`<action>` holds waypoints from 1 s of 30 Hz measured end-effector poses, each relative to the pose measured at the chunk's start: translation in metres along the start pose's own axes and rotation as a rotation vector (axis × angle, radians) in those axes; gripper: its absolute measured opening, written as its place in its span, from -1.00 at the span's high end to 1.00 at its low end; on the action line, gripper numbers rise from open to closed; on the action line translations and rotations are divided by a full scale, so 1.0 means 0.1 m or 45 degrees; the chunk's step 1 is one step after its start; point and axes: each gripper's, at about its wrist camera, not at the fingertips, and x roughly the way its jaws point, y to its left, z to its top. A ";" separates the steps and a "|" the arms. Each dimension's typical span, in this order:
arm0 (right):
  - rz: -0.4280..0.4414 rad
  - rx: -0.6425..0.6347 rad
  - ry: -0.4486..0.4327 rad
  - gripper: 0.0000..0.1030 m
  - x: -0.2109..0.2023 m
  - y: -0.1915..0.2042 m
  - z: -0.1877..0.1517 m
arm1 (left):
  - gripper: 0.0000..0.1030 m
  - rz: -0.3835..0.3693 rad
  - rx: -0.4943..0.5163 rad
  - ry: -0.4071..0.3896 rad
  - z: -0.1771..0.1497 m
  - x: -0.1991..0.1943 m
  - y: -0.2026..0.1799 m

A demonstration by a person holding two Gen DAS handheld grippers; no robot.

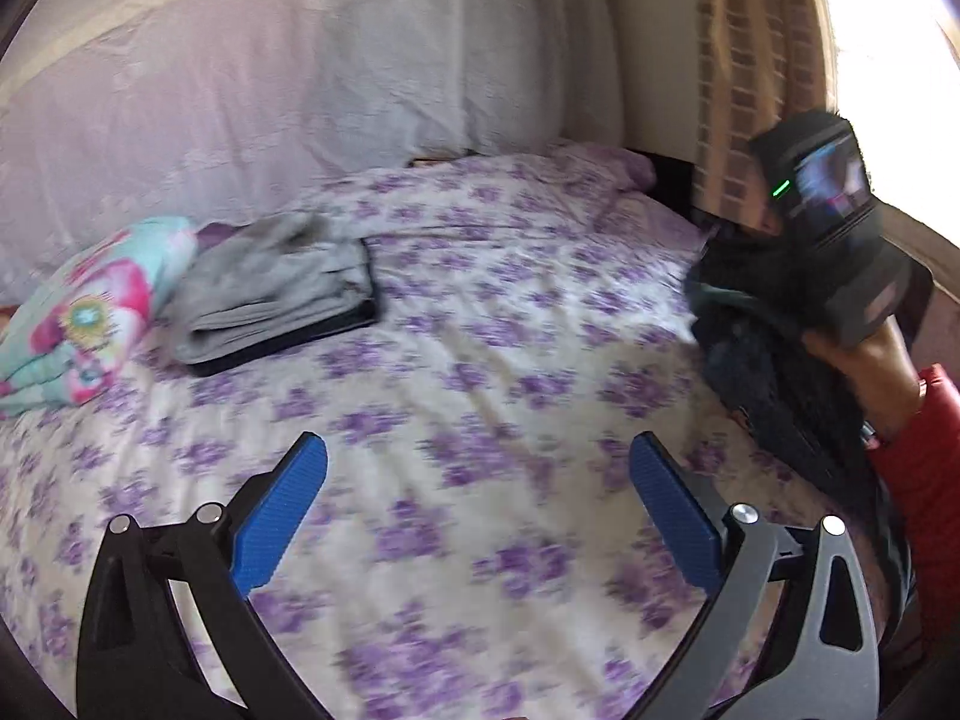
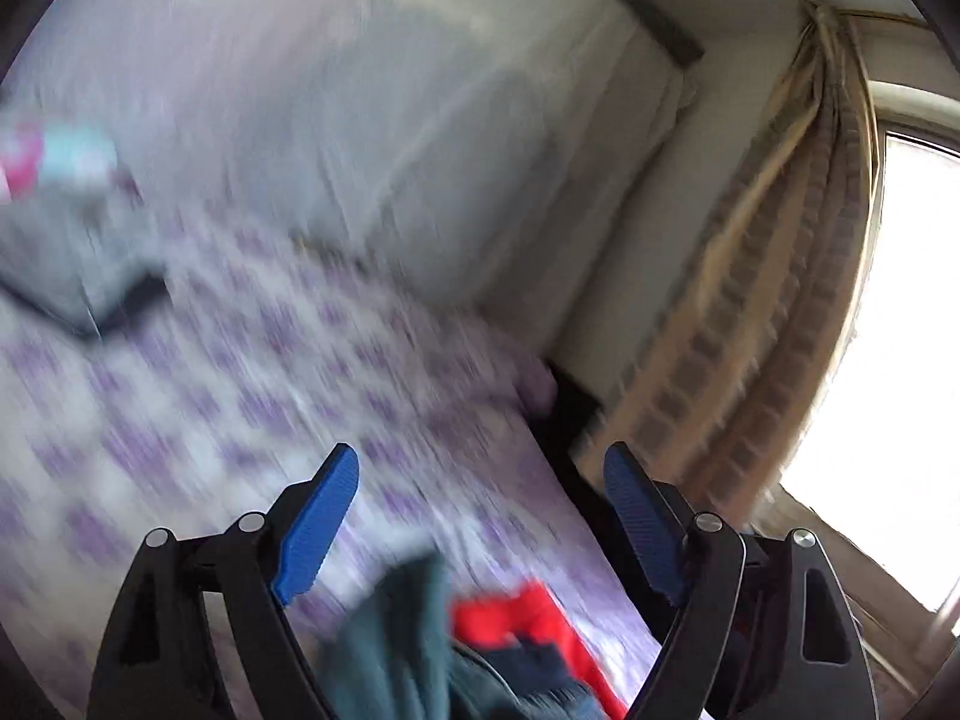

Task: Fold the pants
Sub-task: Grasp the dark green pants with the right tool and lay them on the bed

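Note:
My left gripper is open above the purple-flowered bed sheet, with nothing between its blue pads. A dark, fuzzy-looking garment is bunched at the bed's right edge, under the hand that holds the right gripper's black housing. In the blurred right wrist view my right gripper is open and points level toward the bed's far corner. A dark teal garment hangs low by the bases of its fingers, clear of the pads. I cannot tell whether it is pants.
Folded grey clothes are stacked at the bed's far left, next to a colourful pink and turquoise bundle. Pale pillows line the wall. A patterned curtain and bright window are on the right. Red fabric shows beneath the right gripper.

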 end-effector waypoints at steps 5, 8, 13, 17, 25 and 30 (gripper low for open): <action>0.377 0.190 -0.341 -0.64 -0.59 0.51 1.30 | -0.91 0.153 -0.152 -0.035 -0.14 -0.49 0.79; 0.684 0.218 -0.543 -0.65 -1.08 1.28 1.97 | -0.91 0.238 -0.234 -0.039 -0.28 -0.80 1.17; 0.878 0.103 -0.718 -0.80 -1.98 2.57 2.57 | -0.91 0.414 -0.290 0.004 -0.57 -1.16 1.58; 0.991 0.194 -0.456 -0.84 -2.13 2.55 2.30 | -0.91 0.429 -0.341 0.040 -0.80 -1.27 1.74; 0.690 0.298 0.202 -0.93 -2.44 1.55 0.11 | -0.91 0.347 -0.273 0.068 -1.13 -1.22 1.38; 0.500 0.351 0.322 -0.93 -2.76 1.16 -0.65 | -0.91 0.353 -0.176 0.078 -1.29 -1.27 1.02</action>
